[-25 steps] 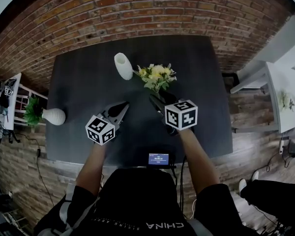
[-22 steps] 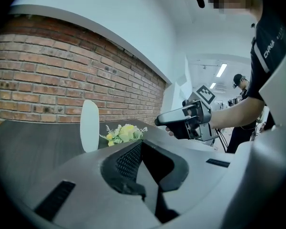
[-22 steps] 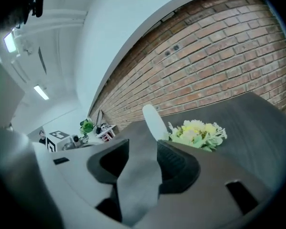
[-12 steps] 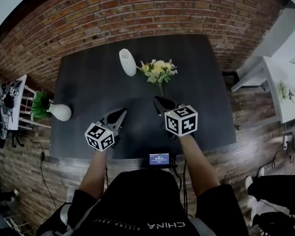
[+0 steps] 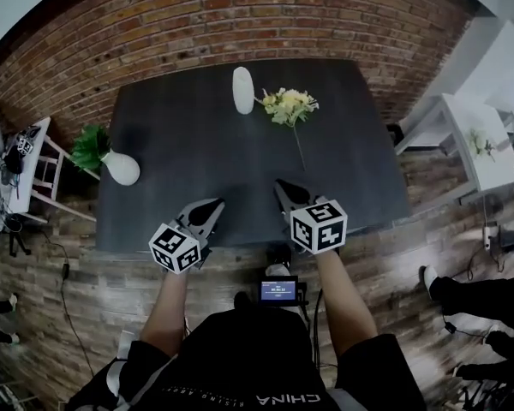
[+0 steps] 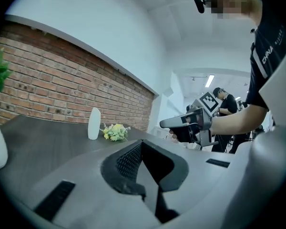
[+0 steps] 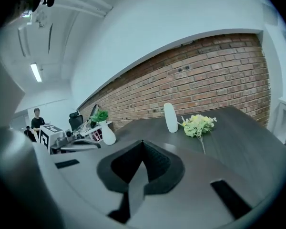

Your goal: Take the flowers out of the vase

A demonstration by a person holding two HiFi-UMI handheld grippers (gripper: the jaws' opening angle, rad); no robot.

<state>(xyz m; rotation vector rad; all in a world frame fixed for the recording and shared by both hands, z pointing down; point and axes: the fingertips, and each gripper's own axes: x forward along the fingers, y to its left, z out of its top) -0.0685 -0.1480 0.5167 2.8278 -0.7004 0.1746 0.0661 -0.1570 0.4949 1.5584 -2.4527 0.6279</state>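
The yellow and white flowers (image 5: 289,106) lie on the dark table (image 5: 180,144), their stem pointing toward me. Just left of them the tall white vase (image 5: 242,90) stands upright, apart from the blooms. My left gripper (image 5: 211,205) and right gripper (image 5: 282,187) hover over the table's near edge, well short of both, each shut with nothing between its jaws. The left gripper view shows its shut gripper (image 6: 142,145), the vase (image 6: 94,123) and the flowers (image 6: 115,132) far ahead. The right gripper view shows that gripper (image 7: 143,148) shut, with the vase (image 7: 170,118) and flowers (image 7: 198,125) beyond.
A round white vase with a green plant (image 5: 120,168) stands at the table's left edge. A small screen (image 5: 277,290) sits below the near edge. A white table (image 5: 475,144) is at the right, a brick wall (image 5: 240,15) behind, people in the background.
Both grippers have drawn back toward me from the flowers to the near edge. The flowers, beside the right gripper a second ago, now lie alone on the table.
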